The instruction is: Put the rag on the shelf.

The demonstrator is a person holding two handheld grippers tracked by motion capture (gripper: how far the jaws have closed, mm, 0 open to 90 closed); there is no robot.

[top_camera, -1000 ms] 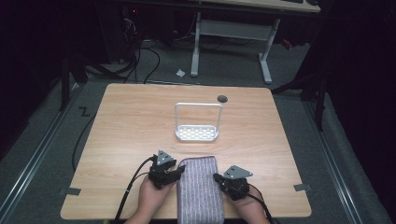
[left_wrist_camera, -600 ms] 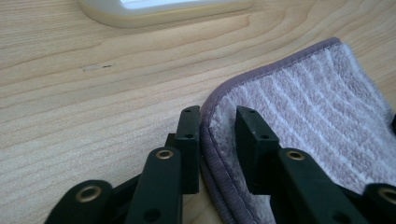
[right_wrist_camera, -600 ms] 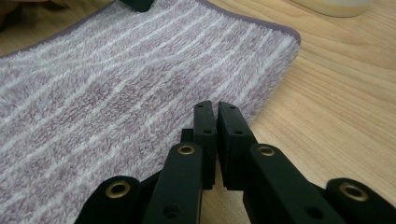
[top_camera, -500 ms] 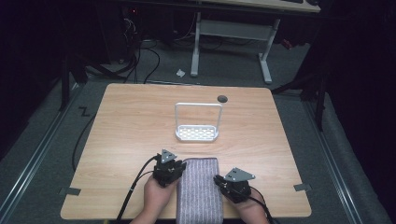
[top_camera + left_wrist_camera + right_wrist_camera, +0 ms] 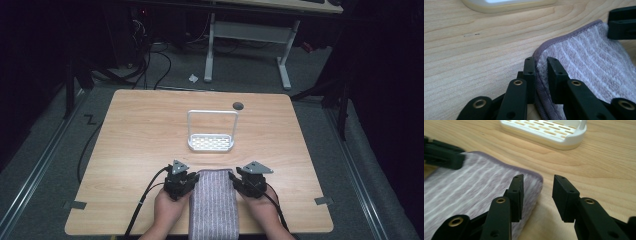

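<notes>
Two grippers are sitting at a striped towel's point(image 5: 214, 204) far corners.
Up close, the left gripper point(image 5: 541, 65) is pinching the towel edge; the right gripper point(image 5: 537, 192) is gaping wide, holding nothing.

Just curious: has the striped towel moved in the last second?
No. The towel keeps the same gap from the white rack and lies between the left tool and right tool.

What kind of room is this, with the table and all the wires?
Probably a lab or workshop. A wooden table stands on grey carpet among loose cables, with an office desk's metal legs behind. The person's hands hold camera-fitted grippers.
</notes>
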